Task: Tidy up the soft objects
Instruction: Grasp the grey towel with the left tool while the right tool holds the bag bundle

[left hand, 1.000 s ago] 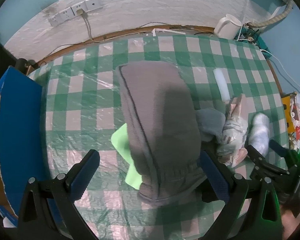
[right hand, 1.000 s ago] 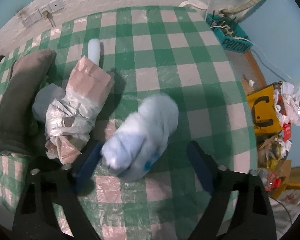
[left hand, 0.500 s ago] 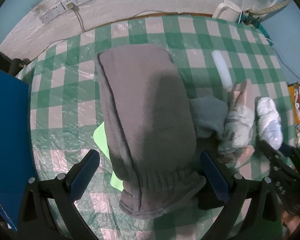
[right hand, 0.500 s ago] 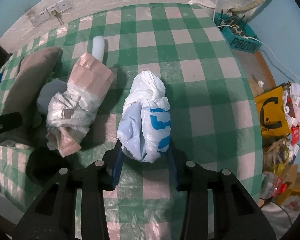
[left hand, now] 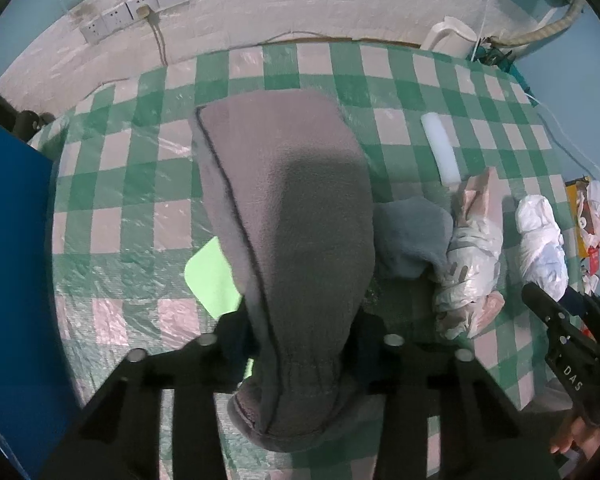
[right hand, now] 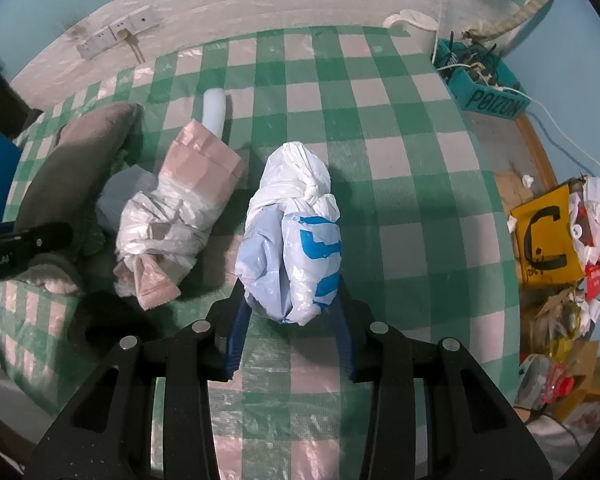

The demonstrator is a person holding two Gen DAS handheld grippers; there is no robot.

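My left gripper (left hand: pixel 300 344) is shut on the near end of a long grey fleece sleeve (left hand: pixel 288 208) that lies away from me on the checked table. My right gripper (right hand: pixel 290 320) is shut on a white and blue knotted plastic bag (right hand: pixel 296 232); the bag also shows in the left wrist view (left hand: pixel 540 240). Between them lie a pink and clear wrapped bundle (right hand: pixel 180 208), a small grey cloth (left hand: pixel 414 236) and a white foam tube (left hand: pixel 440 152). A light green sheet (left hand: pixel 212 276) sticks out from under the grey sleeve.
A blue board (left hand: pixel 16 264) stands at the table's left edge. A teal box marked POIZON (right hand: pixel 484 88) and a white kettle (left hand: pixel 452 40) sit at the far right corner. Yellow packaging and litter (right hand: pixel 552 236) lie beyond the right edge. Wall sockets (left hand: pixel 136 16) are behind.
My left gripper has shut on the grey sleeve's near end. My right gripper shut on the white and blue bag half a second ago and still holds it.
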